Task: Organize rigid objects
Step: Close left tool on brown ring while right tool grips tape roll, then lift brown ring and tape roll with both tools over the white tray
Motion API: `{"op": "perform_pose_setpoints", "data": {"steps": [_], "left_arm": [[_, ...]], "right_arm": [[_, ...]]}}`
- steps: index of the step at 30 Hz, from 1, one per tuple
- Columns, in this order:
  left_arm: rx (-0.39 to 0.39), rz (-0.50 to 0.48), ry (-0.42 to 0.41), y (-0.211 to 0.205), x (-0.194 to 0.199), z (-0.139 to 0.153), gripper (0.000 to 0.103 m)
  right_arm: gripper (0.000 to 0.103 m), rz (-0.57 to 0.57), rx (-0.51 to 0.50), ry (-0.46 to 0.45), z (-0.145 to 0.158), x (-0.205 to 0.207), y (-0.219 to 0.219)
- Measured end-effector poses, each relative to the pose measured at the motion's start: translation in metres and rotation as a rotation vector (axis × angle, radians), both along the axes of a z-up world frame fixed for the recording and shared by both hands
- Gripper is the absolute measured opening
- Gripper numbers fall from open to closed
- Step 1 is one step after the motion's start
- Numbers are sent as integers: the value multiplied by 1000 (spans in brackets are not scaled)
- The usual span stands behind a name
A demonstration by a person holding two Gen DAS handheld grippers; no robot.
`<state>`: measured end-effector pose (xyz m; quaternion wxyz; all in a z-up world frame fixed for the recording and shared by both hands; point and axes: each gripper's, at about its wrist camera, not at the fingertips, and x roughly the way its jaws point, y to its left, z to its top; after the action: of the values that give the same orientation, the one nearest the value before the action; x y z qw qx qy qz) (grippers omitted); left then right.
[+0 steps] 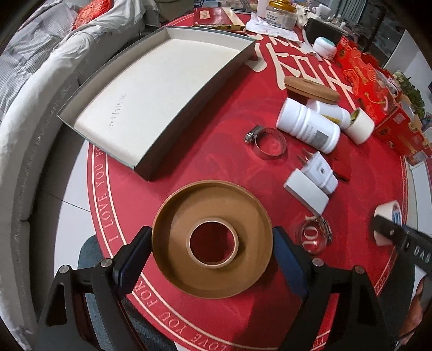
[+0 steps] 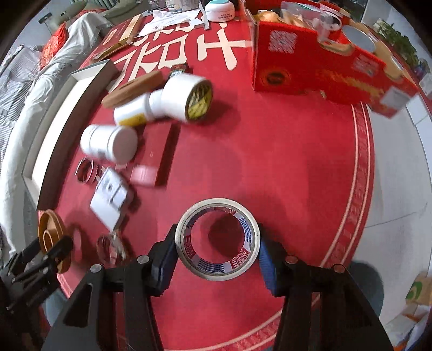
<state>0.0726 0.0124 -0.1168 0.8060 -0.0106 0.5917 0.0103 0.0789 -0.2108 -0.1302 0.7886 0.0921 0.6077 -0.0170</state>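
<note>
A: The left hand-held gripper (image 1: 212, 252) has its two blue-padded fingers on either side of a brown tape roll (image 1: 212, 244), one pad against each rim, so it is gripping that roll.

B: And the right hand-held gripper (image 2: 217, 249)?

A: Same posture. Its pads sit against both sides of a white tape roll (image 2: 218, 239) with red and blue print on the inner core, holding it just over the red cloth (image 2: 283, 167) on the worktop.

B: What lies beyond the brown roll?

A: Ahead and to the left, an open shallow box (image 1: 151, 97) with a pale inside, nothing in it. To the right, a metal hose clamp (image 1: 266, 142), then a white charger plug (image 1: 318, 171) touching a flat white block (image 1: 306, 193).

B: Any bottles?

A: Two. A white pill bottle (image 1: 307, 125) lies on its side, with a second white bottle (image 1: 328, 108) behind it. Next to them is another white tape roll (image 1: 360, 125), also tipped over, and a flat wooden piece (image 1: 310, 89) just beyond.

B: And near the right hand-held gripper?

A: A clear glass ring (image 2: 108, 249) to its left, blurred. Farther off, a red gift box (image 2: 324, 73) at the far right edge of the cloth, well apart from the bottles.

B: Anything at the far end?

A: A small white cream jar (image 1: 325, 47) and some red packets (image 1: 213, 17), near the back edge.
</note>
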Motion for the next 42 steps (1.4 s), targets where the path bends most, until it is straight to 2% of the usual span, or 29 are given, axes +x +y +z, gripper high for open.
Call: {"op": "perform_pose_setpoints", "data": {"steps": [5, 9, 20, 31, 34, 37, 42], "left_arm": [[-6, -18, -6, -3, -13, 0, 89], [-20, -29, -12, -2, -23, 4, 89], [-42, -33, -30, 6, -33, 9, 89], [-63, -31, -69, 12, -36, 23, 89], [-96, -30, -79, 14, -34, 36, 89], [-103, -37, -125, 14, -30, 59, 89], [-128, -28, -188, 20, -15, 100, 89]], "right_arm": [[54, -24, -31, -24, 2, -33, -5], [54, -47, -2, -14, 2, -47, -8], [54, -75, 17, 13, -3, -66, -4], [54, -65, 1, 21, -1, -66, 6], [54, -61, -3, 21, 2, -64, 8], [54, -58, 0, 9, 10, -58, 10], [54, -40, 13, -65, 47, -43, 15]]}}
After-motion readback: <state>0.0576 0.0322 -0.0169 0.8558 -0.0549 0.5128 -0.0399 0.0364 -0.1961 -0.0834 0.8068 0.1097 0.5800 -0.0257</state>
